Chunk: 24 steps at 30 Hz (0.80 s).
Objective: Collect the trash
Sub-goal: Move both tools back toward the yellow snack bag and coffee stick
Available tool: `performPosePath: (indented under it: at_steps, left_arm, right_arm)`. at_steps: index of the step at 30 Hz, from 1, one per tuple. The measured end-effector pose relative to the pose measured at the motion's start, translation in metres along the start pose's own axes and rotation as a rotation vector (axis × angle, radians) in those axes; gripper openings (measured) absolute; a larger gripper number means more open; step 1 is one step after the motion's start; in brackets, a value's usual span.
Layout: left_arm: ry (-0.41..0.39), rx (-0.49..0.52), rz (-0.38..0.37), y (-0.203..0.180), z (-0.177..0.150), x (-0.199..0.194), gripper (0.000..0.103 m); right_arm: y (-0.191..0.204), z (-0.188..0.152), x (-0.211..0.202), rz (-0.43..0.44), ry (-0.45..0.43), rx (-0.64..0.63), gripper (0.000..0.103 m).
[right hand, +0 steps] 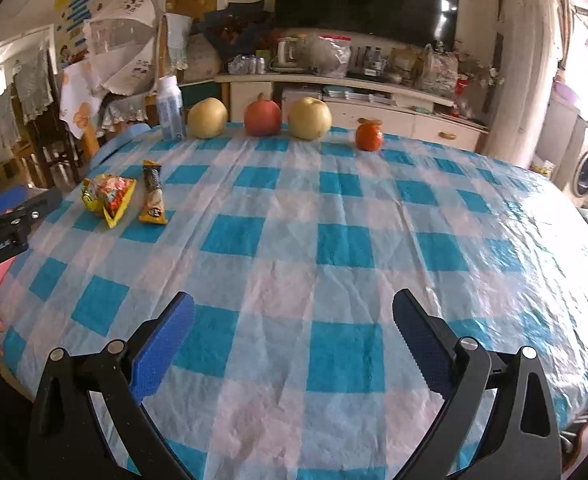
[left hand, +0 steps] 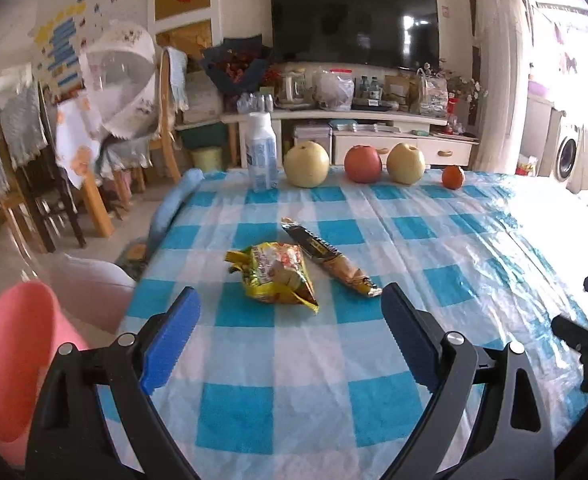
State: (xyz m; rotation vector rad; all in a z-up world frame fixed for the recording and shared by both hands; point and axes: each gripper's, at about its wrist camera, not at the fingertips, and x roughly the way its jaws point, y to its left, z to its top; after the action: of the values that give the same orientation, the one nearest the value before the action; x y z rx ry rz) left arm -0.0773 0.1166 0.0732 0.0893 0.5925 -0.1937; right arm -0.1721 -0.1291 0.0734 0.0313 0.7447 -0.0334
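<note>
The crumpled yellow snack bag (left hand: 278, 276) lies on the checked tablecloth (left hand: 334, 360) at 12 o'clock from my left gripper (left hand: 289, 312), touching nothing of mine. Just beside it, at 1 o'clock, lies a dark coffee sachet (left hand: 330, 258) (torn, flattened). A pink bin (left hand: 9, 364) sits at 9 o'clock; its contents are hidden. Both jaws spread wide, my right gripper (right hand: 294, 320) over bare cloth.
</note>
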Motion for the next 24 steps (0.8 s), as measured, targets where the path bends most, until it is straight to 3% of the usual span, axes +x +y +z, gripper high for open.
performPosePath:
  at_steps: [9, 18, 24]
  left_arm:
    - [0.093, -0.020, -0.007, 0.009, 0.012, 0.048, 0.092]
    - [0.192, -0.058, -0.011, 0.012, 0.014, 0.109, 0.092]
    - [0.208, -0.068, -0.005, 0.016, 0.018, 0.127, 0.092]
  right_arm:
    - [0.007, 0.022, 0.022, 0.037, -0.024, 0.012, 0.098]
    - [0.019, 0.051, 0.059, 0.141, -0.020, 0.039, 0.097]
    - [0.031, 0.067, 0.082, 0.209, 0.003, 0.057, 0.093]
